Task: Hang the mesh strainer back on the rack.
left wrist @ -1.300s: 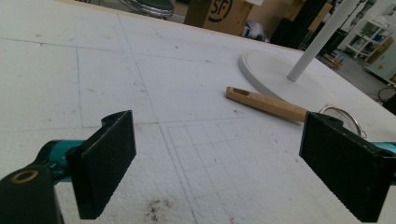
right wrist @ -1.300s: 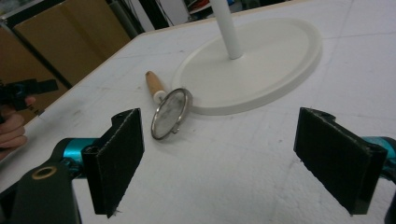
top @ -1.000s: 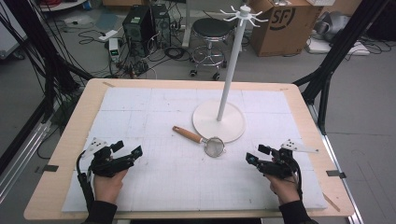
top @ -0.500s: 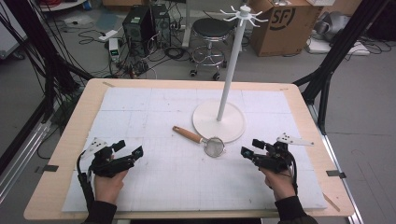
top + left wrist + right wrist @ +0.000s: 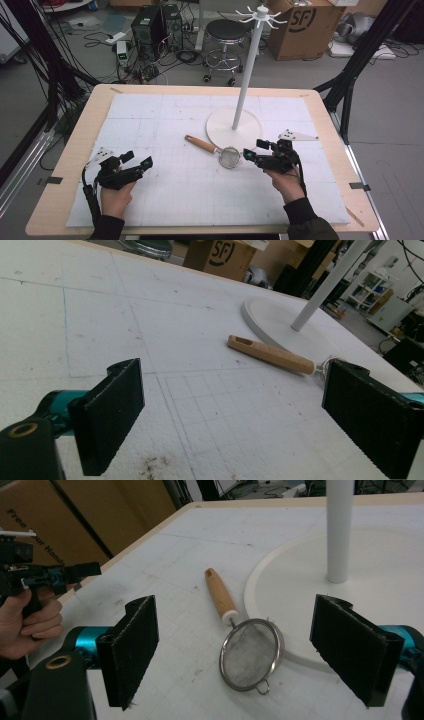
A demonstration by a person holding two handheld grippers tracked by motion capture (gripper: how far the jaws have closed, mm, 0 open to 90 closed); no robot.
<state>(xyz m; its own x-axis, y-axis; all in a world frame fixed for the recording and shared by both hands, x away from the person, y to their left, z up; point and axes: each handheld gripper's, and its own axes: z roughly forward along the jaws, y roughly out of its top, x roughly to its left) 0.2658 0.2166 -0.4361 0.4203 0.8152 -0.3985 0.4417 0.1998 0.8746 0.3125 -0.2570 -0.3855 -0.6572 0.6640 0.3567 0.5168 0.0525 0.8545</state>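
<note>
Strainer (image 5: pixel 250 652) lies on the table between the open right hand-held gripper's (image 5: pixel 250 655) jaws.

In the left gripper view the strainer's mesh bowl is hidden behind one black jaw of the left gripper (image 5: pixel 235 415); only the wooden handle (image 5: pixel 272 354) shows. The white stand's pole (image 5: pixel 330 284) is cut off by the top edge there, and again in the right gripper view. In the high view the worktop's (image 5: pixel 65 170) near edge is cut off, and the strainer's (image 5: pixel 229 156) mesh is too small to make out.
</note>
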